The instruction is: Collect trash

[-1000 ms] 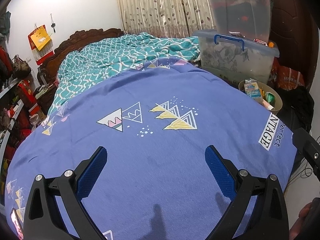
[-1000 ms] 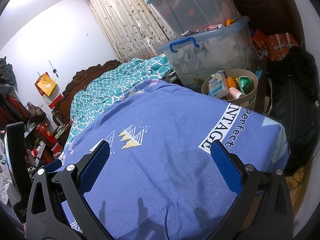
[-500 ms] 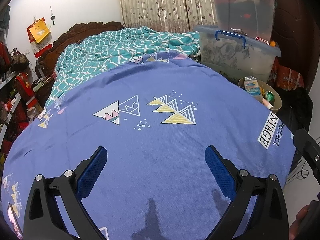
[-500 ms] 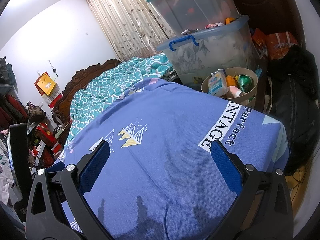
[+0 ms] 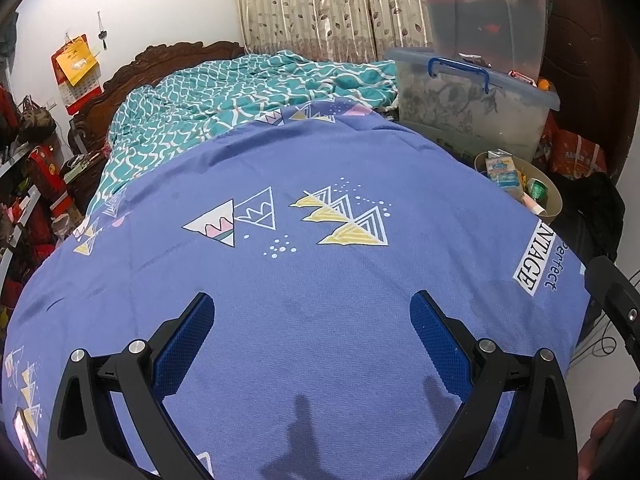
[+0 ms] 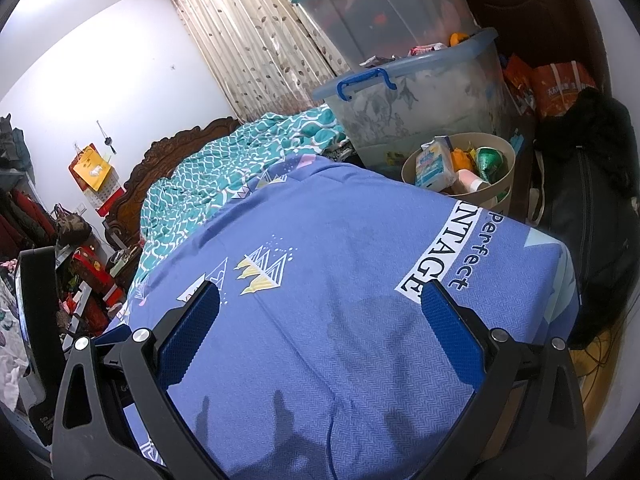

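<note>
A beige round bin stands beside the bed at the right and holds a blue-white carton, a green wrapper and a white tube. It also shows in the right wrist view, with the carton and green wrapper inside. My left gripper is open and empty above the blue bedsheet. My right gripper is open and empty above the same sheet, nearer the bin. No loose trash shows on the sheet.
A teal patterned blanket lies at the head of the bed. Stacked clear storage boxes stand behind the bin. A black bag and orange bags sit at the right. Cluttered shelves line the left.
Both grippers stay open. The left view has tilted slightly, showing more of the sheet; the right gripper has drifted a little nearer the bin.
</note>
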